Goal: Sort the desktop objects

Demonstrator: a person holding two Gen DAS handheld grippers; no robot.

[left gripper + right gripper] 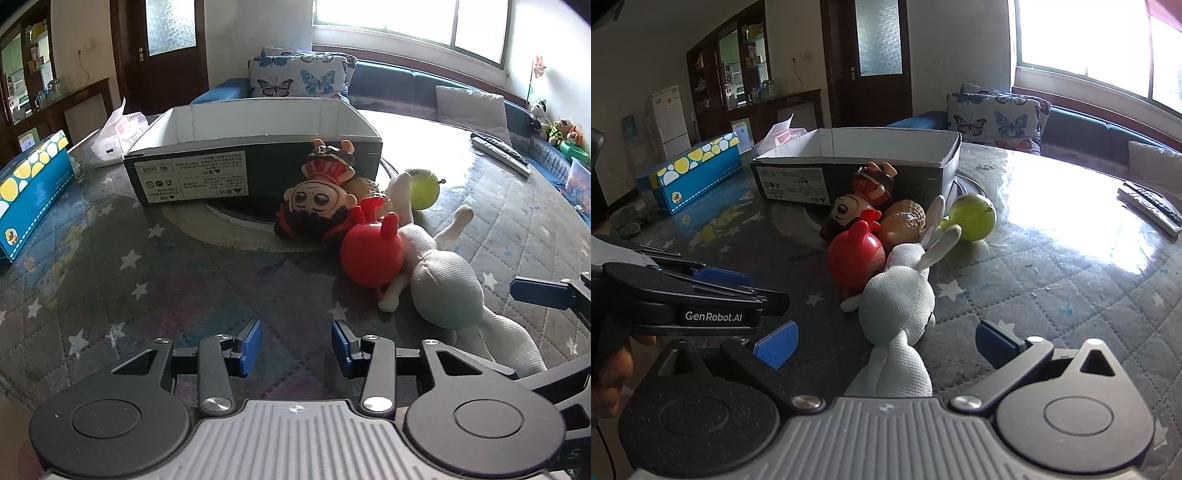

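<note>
A pile of toys lies in front of an open black cardboard box: a white plush rabbit, a red round toy, a black-haired doll, a brown toy and a green ball toy. My left gripper is open and empty over the quilted table, left of the rabbit. My right gripper is open, with its fingers on either side of the rabbit's lower body.
A blue box with yellow and white dots stands at the left. White paper and a bag lie behind the black box. A remote control lies at the right. Butterfly cushions sit beyond the table.
</note>
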